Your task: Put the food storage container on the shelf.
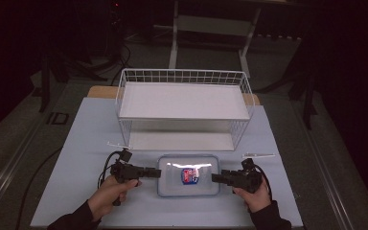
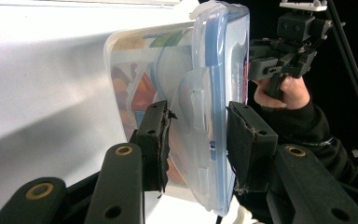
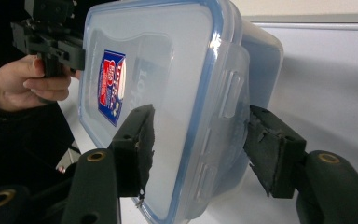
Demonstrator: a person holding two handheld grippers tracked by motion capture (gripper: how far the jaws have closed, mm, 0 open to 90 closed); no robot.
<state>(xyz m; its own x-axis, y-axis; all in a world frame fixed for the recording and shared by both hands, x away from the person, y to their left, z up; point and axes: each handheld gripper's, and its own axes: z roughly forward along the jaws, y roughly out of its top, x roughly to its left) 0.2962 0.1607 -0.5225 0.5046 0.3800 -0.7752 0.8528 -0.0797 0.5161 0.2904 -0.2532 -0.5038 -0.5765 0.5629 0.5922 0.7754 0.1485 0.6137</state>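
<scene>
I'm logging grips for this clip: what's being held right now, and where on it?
The left gripper clamps the lidded plastic container at one short end's latch; the right gripper straddles the other end, not yet pressing.

Dim room with dark surroundings; overhead light glares on the box lid (image 1: 188, 165); near tongs look soft.

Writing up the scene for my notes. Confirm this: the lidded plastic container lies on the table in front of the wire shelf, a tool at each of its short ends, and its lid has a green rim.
One detail is wrong: the rim of the lid is blue, not green, as the right gripper view shows. The rest stands: the container lies on the table in front of the wire shelf, with the left tool and the right tool at its short ends.
</scene>
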